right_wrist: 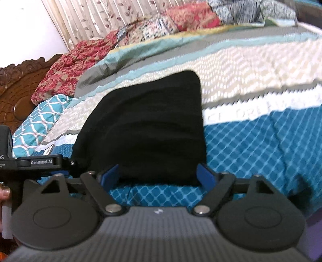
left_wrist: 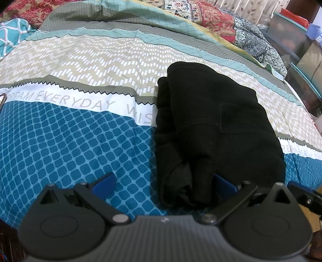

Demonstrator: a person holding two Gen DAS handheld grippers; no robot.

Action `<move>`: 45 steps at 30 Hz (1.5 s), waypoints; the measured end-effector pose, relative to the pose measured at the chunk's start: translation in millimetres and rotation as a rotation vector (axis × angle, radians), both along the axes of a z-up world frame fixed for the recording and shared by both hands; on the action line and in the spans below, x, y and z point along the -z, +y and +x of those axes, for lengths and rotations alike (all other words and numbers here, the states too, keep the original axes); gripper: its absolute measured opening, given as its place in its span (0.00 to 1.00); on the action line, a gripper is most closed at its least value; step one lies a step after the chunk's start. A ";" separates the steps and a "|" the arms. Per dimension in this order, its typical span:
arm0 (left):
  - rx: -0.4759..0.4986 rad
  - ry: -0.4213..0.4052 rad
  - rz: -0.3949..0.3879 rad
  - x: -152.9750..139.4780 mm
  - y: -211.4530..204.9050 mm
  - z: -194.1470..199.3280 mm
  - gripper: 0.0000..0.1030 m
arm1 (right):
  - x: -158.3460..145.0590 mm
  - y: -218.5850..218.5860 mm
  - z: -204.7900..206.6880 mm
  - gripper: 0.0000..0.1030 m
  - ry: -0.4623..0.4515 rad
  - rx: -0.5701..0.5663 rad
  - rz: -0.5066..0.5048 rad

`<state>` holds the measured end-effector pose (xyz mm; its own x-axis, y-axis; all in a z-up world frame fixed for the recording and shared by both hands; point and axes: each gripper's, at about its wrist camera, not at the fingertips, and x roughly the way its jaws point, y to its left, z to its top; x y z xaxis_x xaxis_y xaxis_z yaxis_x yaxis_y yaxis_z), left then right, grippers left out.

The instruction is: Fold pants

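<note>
Patterned bedding covers the bed (left_wrist: 70, 145) under you. Your left hand-held gripper (left_wrist: 164, 182) stands with its jaws spread, the near rolled edge of the black pants (left_wrist: 211, 121) lying between the blue pads without being pinched. Your right hand-held gripper (right_wrist: 159, 173) is also spread wide, its pads flanking the folded pants' near edge. Beyond lie floral quilts (right_wrist: 80, 58) and a curtain (right_wrist: 90, 18).

Folded black pants (left_wrist: 217, 121) on patterned bedspread (left_wrist: 70, 141)
</note>
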<state>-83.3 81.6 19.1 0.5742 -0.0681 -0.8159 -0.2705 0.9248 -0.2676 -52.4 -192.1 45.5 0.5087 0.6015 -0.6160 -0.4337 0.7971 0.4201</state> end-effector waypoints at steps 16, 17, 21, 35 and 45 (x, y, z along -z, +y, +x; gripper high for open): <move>0.006 -0.006 0.015 1.2 -1.7 1.1 1.00 | 27.3 -18.1 15.9 0.69 0.141 0.125 -0.001; 0.005 -0.006 0.015 1.2 -1.7 1.1 1.00 | 27.2 -17.8 15.5 0.69 0.139 0.124 -0.003; 0.006 -0.006 0.016 1.2 -1.7 1.2 1.00 | 26.9 -19.3 15.4 0.69 0.141 0.124 0.004; 0.006 -0.006 0.016 1.1 -1.7 1.1 1.00 | 27.2 -21.8 15.2 0.69 0.143 0.123 0.009; 0.006 -0.006 0.017 1.1 -1.9 0.9 1.00 | 27.3 -21.5 14.7 0.69 0.142 0.123 0.009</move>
<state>-82.4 79.7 18.0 0.5790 -0.0579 -0.8133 -0.2634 0.9307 -0.2538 -37.6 -213.6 18.2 0.4874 0.5457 -0.6817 -0.2688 0.8365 0.4774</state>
